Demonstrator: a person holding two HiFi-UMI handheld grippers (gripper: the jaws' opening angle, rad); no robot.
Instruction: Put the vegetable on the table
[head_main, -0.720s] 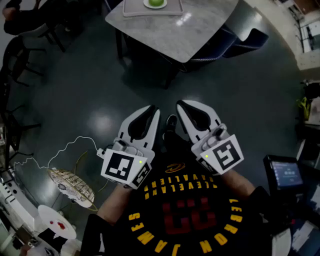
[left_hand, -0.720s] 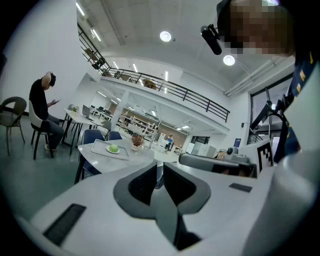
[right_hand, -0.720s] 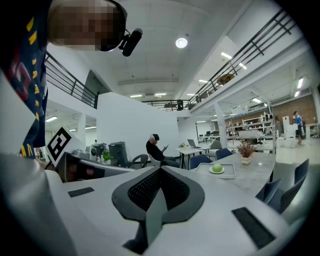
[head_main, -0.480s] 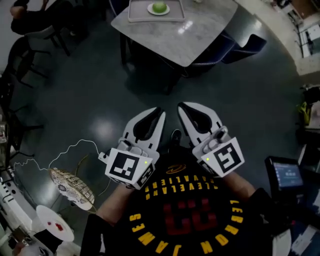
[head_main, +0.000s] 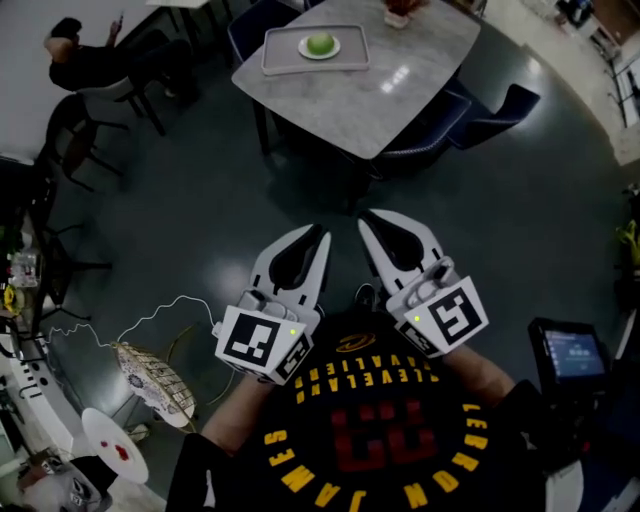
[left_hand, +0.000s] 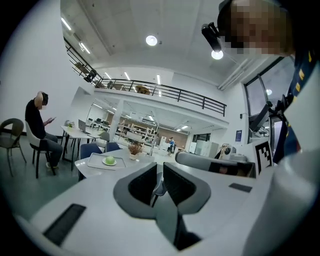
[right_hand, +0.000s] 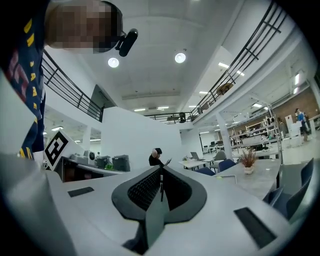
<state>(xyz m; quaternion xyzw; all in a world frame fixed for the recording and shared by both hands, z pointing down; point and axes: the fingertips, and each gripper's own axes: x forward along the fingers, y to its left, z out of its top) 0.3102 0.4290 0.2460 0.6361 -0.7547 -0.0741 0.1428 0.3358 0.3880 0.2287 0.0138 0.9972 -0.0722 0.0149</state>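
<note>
A round green vegetable (head_main: 319, 44) lies on a small plate in a grey tray (head_main: 282, 60) at the far side of a marble-topped table (head_main: 400, 95). In the left gripper view the vegetable (left_hand: 109, 160) shows far off to the left of the jaws. Both grippers are held close to the person's chest, well short of the table and above the dark floor. My left gripper (head_main: 318, 236) is shut and holds nothing, its jaws pointing toward the table. My right gripper (head_main: 367, 220) is shut and empty too, with its tips meeting (right_hand: 161, 172).
Blue chairs (head_main: 492, 104) stand at the table's right side, dark chairs at its left. A seated person (head_main: 100, 58) is at the top left. A potted plant (head_main: 400, 8) stands on the table's far edge. A wire stand (head_main: 150, 375) is at lower left, a screen (head_main: 572, 352) at right.
The table, tray and vegetable have come further into view from the top edge as the person moves nearer. Both grippers keep the same shut stance near the chest.
</note>
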